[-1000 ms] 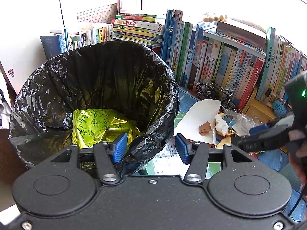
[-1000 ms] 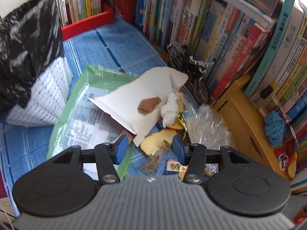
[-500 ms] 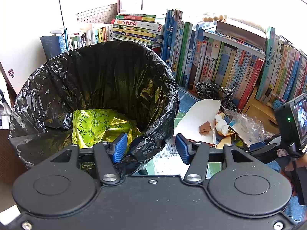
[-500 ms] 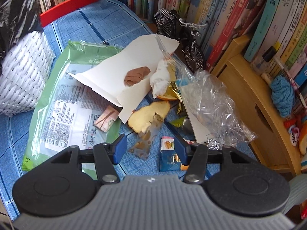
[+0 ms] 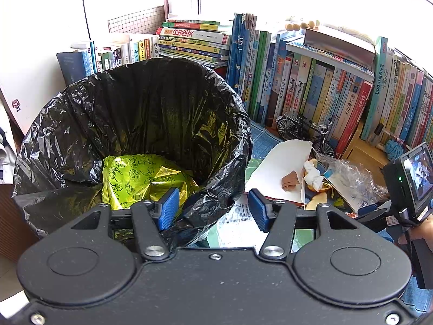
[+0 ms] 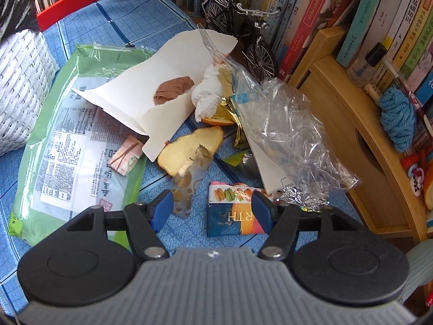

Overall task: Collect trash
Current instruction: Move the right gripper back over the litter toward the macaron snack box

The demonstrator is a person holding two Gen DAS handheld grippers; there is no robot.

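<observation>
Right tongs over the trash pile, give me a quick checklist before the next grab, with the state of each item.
1. Right tongs open, nothing between the pads: ok; they have just been opening.
2. A piece lies below the gap: ok, the macaron wrapper and the small spotted clear wrapper both do.
3. Which of the two is the target: cannot tell.
4. Pads touching the blue cloth: cannot tell.
5. Bin bag open to take trash: ok, only a yellow-green packet inside.
6. Left tongs free: ok, open at the bag's near rim.
</observation>
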